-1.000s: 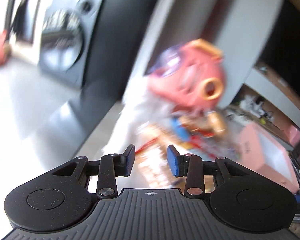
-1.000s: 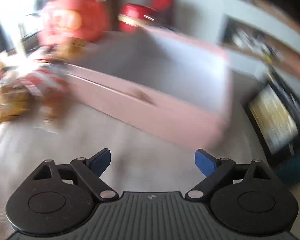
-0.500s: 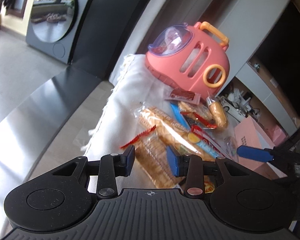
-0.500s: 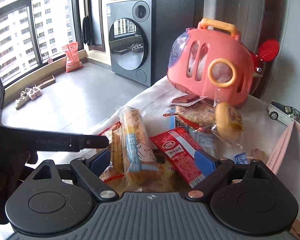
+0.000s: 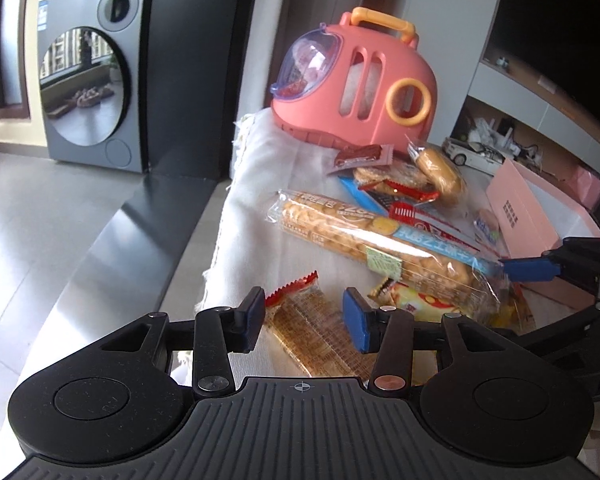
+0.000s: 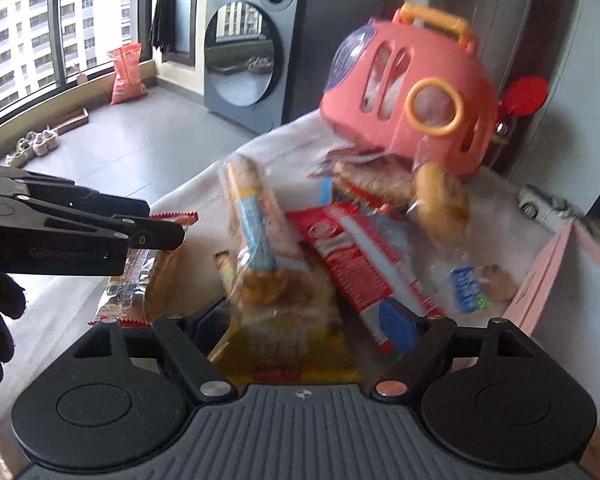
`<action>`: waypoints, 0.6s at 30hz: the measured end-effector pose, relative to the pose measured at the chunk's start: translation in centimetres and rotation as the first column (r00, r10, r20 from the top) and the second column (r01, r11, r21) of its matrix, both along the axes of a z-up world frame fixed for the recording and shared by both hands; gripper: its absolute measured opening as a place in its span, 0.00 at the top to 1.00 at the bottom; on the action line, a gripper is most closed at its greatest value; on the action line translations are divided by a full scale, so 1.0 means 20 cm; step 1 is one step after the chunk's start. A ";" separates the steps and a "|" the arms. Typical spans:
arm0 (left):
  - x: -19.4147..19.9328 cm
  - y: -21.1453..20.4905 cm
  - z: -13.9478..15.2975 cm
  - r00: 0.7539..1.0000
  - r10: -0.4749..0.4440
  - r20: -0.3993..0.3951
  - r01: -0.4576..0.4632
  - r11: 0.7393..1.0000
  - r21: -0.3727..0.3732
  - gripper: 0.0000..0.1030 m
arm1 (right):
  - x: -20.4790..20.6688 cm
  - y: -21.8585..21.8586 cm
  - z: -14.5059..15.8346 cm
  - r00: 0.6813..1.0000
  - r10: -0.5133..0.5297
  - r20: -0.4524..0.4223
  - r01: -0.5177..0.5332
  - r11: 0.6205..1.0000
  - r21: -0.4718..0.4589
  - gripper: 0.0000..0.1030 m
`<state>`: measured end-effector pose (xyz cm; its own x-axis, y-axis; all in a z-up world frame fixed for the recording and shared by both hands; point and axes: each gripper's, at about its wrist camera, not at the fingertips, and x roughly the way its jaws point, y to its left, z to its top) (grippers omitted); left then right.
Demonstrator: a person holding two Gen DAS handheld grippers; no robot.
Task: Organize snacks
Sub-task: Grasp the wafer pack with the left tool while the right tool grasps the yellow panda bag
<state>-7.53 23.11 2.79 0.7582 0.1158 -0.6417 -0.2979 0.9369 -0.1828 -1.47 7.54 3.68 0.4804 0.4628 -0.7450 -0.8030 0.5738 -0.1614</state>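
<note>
Over on the far side, left of the pink carrier (image 5: 354,80), stands a grey washing machine (image 5: 90,88) on the floor, well away from the action. Down on the cloth-covered bench (image 5: 260,184), the left claw (image 5: 304,316) sits with its jaws narrowly parted, blue pads either side of a flat cracker pack (image 5: 320,328) with a red zigzag edge, not touching it as far as the left view shows. In front of the carrier, the snack pile spreads across the cloth: a long biscuit sleeve (image 5: 376,244) lies slantwise, nearer than a small dark red packet (image 5: 360,156) that rests right at the carrier's foot. Just right of that packet, a round bun in clear wrap (image 5: 438,170) sits on top of the heap. Now the right claw (image 6: 304,324), jaws spread wide, straddling the near end of the biscuit sleeve (image 6: 252,248) and a yellow packet (image 6: 284,352) under it, with a long red wrapper (image 6: 348,256) running down to its right pad; whether the pads press on anything cannot be told, the view is blurred. Right of the carrier and nearer, a pink box (image 5: 528,216) stands on the bench beside the pile, and a white toy car (image 5: 472,154) is parked beyond it.
</note>
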 end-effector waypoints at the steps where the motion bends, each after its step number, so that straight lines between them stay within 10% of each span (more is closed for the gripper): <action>1: -0.01 0.00 0.00 1.000 0.001 -0.002 -0.001 1.000 -0.001 0.52 | 0.00 0.00 -0.02 1.000 0.002 -0.007 -0.002 1.000 -0.002 0.20; 18: -0.17 -0.07 0.02 0.993 -0.111 -0.038 0.107 0.990 -0.094 0.54 | -0.07 -0.07 -0.07 0.999 0.025 -0.048 -0.023 0.999 0.035 0.21</action>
